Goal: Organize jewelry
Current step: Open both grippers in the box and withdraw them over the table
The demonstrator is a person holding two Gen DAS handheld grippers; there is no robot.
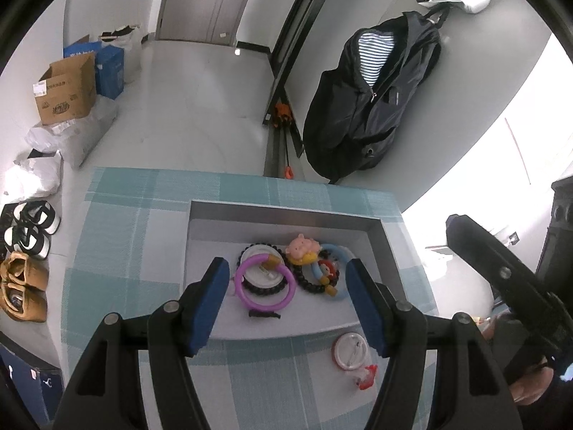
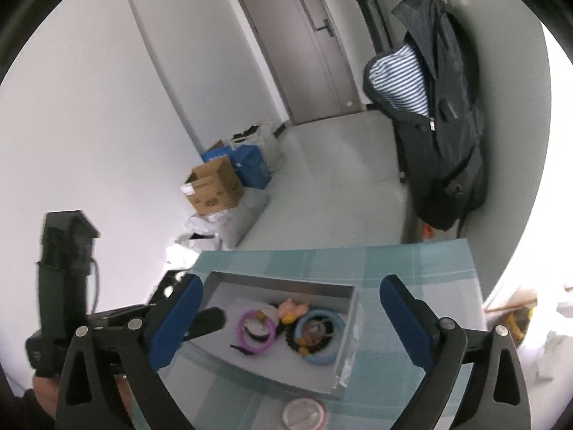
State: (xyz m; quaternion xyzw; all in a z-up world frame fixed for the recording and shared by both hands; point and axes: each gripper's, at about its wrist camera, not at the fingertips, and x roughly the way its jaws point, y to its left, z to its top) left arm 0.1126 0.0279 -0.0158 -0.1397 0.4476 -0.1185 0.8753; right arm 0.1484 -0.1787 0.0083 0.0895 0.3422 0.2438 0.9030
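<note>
Jewelry fills the grey tray (image 1: 379,236): a purple ring (image 1: 265,286), a blue ring (image 1: 340,268), dark bead bracelets (image 1: 304,279) and a pink pig charm (image 1: 302,245), heaped together. A round badge (image 1: 349,351) lies outside on the checked cloth (image 1: 125,251). Both the left gripper (image 1: 288,286) and the right gripper (image 2: 292,311) stand apart, empty. Boxes (image 1: 66,87), shoes (image 1: 28,229) and a hanging jacket (image 1: 372,100) line the room.

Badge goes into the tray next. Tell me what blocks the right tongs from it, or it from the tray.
Nothing visible does. The round badge lies on the checked cloth just outside the grey tray's near wall, below the open, empty right tongs. Bare tray floor remains beside the bracelets.
</note>
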